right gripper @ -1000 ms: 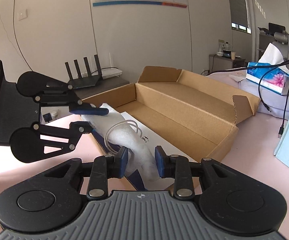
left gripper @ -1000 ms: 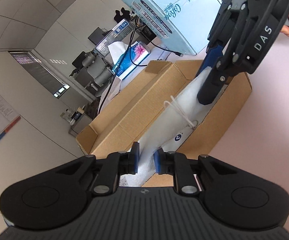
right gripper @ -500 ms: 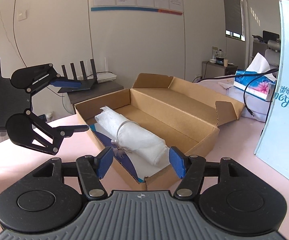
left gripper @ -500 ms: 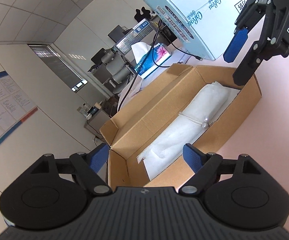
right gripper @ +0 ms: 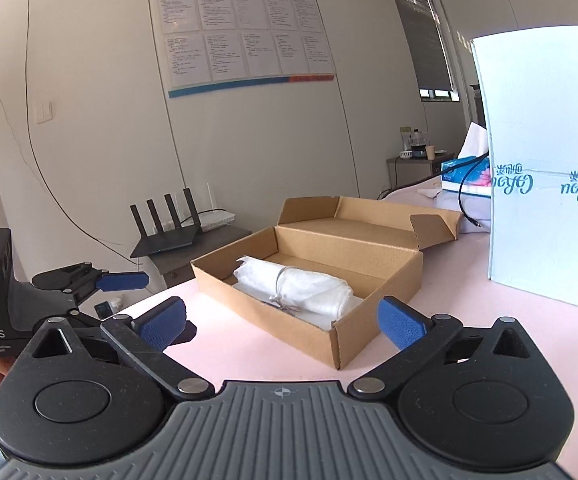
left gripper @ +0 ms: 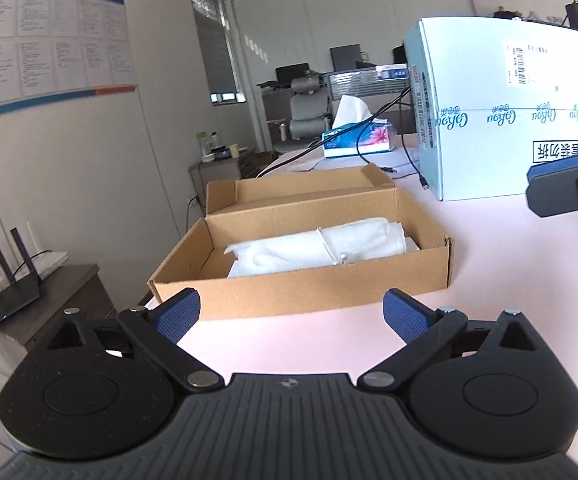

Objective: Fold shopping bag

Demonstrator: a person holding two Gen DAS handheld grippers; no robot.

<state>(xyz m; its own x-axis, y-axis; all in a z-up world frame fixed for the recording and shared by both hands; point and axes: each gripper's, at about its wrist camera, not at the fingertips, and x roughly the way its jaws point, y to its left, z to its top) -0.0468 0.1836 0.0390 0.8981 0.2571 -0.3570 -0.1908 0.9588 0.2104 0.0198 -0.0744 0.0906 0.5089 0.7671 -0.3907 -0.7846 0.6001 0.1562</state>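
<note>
Only my right view caught the router (right gripper: 169, 236); both grippers' jaws were opening, empty, short of the boxed shopping bag (left gripper: 321, 250).

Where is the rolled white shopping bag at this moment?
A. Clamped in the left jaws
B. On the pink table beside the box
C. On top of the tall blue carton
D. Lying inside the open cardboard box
D: the tied white bag lies inside the cardboard box, touched by neither gripper.

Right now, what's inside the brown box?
A rolled white bag, tied round with a thin cord, lies in the cardboard box. Something flat and white sits beneath it; the bag mostly covers that.
</note>
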